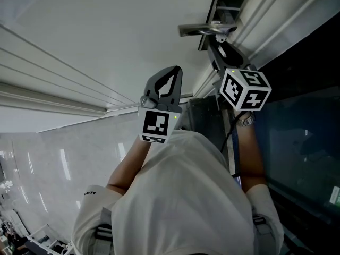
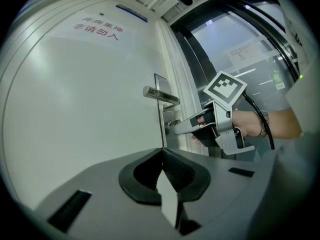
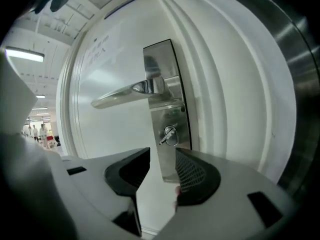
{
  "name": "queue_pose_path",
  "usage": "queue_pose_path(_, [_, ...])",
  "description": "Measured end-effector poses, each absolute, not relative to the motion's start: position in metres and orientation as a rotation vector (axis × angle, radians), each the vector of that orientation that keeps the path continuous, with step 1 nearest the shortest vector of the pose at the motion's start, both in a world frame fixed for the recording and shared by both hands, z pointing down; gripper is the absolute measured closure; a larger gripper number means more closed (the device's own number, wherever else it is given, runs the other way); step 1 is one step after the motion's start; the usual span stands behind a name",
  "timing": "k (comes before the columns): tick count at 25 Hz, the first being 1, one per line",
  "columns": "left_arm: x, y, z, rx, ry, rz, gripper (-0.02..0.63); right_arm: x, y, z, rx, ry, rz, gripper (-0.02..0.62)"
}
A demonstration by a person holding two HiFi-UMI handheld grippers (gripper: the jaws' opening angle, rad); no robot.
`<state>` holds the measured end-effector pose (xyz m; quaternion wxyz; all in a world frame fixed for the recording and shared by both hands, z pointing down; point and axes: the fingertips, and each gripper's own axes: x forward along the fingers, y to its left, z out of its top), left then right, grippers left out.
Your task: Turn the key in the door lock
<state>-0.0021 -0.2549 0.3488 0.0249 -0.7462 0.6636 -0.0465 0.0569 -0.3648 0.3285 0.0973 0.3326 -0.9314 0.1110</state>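
1. The small silver key sits in the round keyhole of the tall brushed-steel lock plate. It is just below the silver lever handle on the white door. The head of the key is tilted, neither upright nor level.
2. The right gripper points at this lock from close in front and a little below. Its jaws stand apart with a clear gap and nothing is between them. The key shows above the gap and the pads do not touch it. I judge that the gap is there so the jaws can pass around the flat key head.
3. The left gripper is well apart from the lock, before the plain part of the door. Its jaws are together and empty. It probably waits there so as not to block the right one.
4. As for containers, the only thing that holds another is the keyhole. The key's shaft is inside it and the head stays outside, free to be gripped.
5. From the tilt alone I cannot tell whether the turn is already made.
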Motion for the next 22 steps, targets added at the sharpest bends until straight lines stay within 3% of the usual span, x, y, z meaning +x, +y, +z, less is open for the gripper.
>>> queue_pose_path(3, [-0.003, -0.254, 0.349, -2.312, 2.05, -0.142, 0.598, 0.066, -0.37, 0.335, 1.0, -2.671, 0.15, 0.46])
queue_pose_path(11, [0.003, -0.253, 0.35, -2.332, 2.028, -0.143, 0.598, 0.071, -0.37, 0.318, 1.02, -2.241, -0.792, 0.46])
queue_pose_path(22, [0.0, -0.247, 0.352, -2.303, 2.061, -0.126, 0.598, 0.055, -0.371, 0.315, 0.855, -1.863, -1.34, 0.46])
